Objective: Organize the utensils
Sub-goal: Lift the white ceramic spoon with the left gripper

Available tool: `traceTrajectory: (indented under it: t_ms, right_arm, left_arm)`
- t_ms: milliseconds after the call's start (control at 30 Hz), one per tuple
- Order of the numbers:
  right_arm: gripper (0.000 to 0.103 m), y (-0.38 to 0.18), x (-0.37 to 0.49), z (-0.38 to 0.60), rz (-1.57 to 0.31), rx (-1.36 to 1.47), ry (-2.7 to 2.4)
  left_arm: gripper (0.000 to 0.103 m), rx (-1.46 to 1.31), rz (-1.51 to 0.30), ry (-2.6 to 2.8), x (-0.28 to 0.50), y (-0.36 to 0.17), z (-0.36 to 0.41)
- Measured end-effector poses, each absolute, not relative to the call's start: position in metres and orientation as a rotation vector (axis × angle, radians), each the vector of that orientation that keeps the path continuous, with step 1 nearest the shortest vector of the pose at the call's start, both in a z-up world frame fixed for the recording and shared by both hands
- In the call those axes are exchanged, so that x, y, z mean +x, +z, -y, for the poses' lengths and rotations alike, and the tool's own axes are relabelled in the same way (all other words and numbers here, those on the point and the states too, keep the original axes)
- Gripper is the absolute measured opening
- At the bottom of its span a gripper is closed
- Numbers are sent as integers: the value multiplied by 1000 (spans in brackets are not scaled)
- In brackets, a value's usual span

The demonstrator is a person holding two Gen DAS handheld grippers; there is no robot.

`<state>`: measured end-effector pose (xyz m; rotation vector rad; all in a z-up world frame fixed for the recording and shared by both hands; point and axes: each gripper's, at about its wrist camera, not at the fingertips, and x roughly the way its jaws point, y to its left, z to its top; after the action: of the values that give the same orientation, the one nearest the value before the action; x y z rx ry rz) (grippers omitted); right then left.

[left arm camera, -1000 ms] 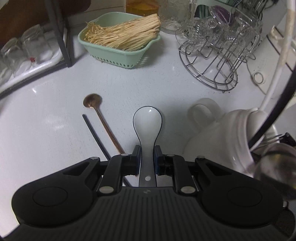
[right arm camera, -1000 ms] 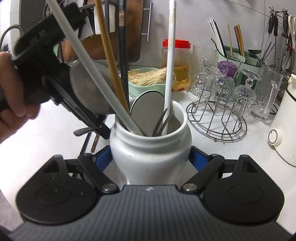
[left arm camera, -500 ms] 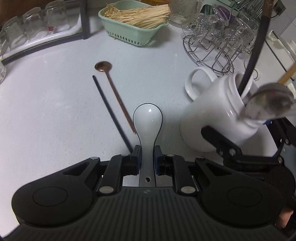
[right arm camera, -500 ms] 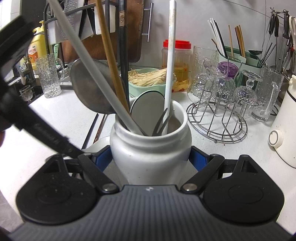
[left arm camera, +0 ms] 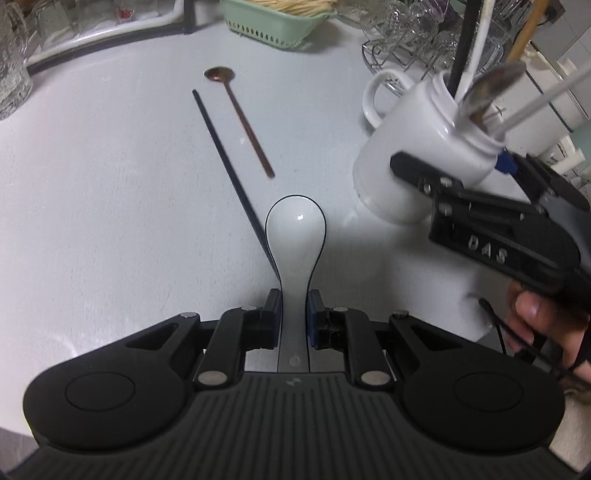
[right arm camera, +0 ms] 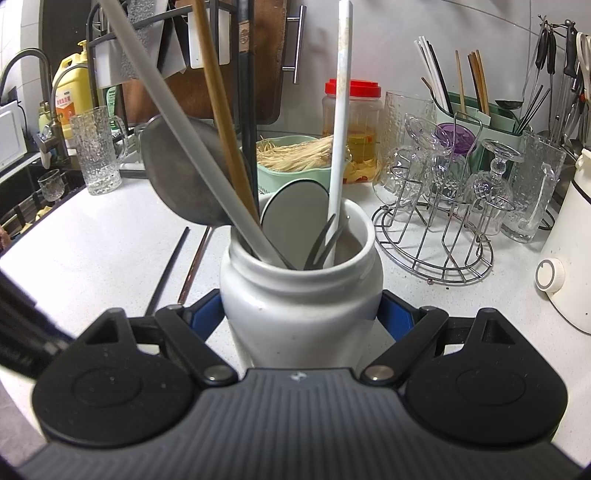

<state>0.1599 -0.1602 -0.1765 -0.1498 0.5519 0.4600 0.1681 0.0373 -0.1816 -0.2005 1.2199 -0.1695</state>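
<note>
Left gripper (left arm camera: 294,317): jaws clamped on handle of white ceramic spoon (left arm camera: 295,232), bowl forward above the white desk (left arm camera: 110,221). Right gripper (right arm camera: 301,314): jaws clamped on sides of white utensil jar (right arm camera: 301,295), seen lifted and tilted in the left view; raised lettering on its body reads "DAS". Jar contents: metal ladle (right arm camera: 181,173), chopsticks, forks, a second white spoon. Lying on desk beyond: black chopstick (left arm camera: 229,162) beside copper spoon (left arm camera: 240,110), apart. Farther: green basket (left arm camera: 277,22), wire glass rack (right arm camera: 436,229), red-lidded jar (right arm camera: 352,110), yellow bottle (right arm camera: 72,96), label illegible.
</note>
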Motion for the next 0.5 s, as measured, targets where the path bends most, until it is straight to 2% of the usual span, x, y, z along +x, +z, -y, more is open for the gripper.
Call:
traceTrajectory:
  t_ms: [500]
  right_arm:
    - [90,-177,158,159,-546,-162,454]
  left_arm:
    - [17,-203,-1295,-179,142,-196,-36]
